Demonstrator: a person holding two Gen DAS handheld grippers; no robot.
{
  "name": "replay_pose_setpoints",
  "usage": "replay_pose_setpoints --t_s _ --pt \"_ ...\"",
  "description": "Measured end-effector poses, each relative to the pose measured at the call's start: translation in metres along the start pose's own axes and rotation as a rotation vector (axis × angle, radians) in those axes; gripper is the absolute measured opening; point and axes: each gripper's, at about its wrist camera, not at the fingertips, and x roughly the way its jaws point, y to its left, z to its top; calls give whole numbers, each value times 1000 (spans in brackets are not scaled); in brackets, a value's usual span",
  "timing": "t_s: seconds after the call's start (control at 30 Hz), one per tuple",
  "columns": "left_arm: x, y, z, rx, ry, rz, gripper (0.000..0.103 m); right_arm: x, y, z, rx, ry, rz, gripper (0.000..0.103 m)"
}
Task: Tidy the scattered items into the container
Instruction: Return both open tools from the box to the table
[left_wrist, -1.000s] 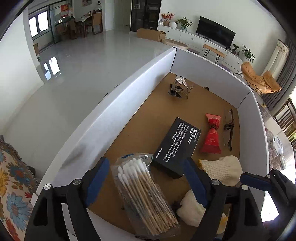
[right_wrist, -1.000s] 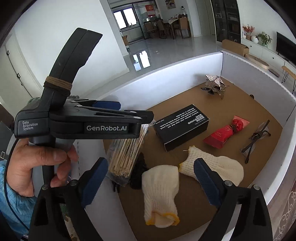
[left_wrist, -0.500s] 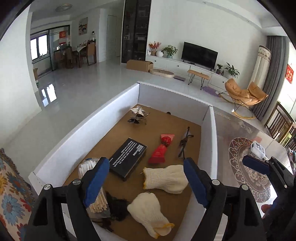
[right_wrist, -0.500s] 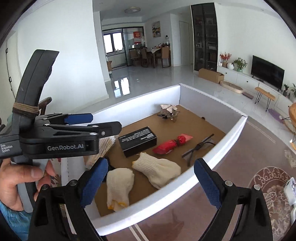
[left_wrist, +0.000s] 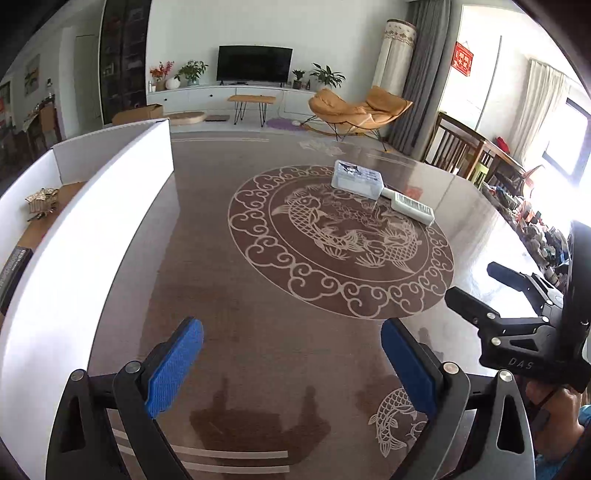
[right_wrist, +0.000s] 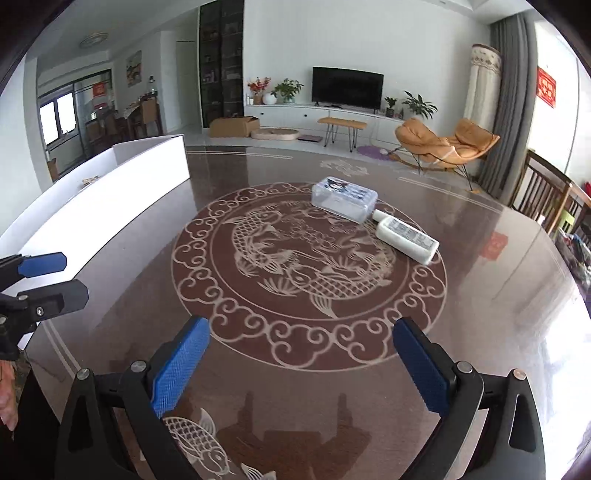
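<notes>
Both the left tongs and right tongs are hanging wide open and empty, having just been opening, over the dark patterned surface. A clear plastic box and a white bottle are lying touching, well apart from the white container at left.

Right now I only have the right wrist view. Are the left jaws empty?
Observer: Yes. The left gripper has just been opening its jaws, with nothing between them.
Operator: Can you see into the container?
Observer: Partly. Over the container wall, a black box lies inside at the near end.
Operator: Anything else in there?
Observer: A gold ornament sits farther back.
</notes>
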Motion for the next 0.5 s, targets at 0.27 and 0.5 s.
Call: replay_pose_setpoints --t_s 0.27,0.5 --pt "57 -13 -14 -27 60 -7 98 -8 -75 -47 154 62 -99 102" --pt "76 -24 -14 10 79 1 98 6 -73 -47 161 79 -82 102"
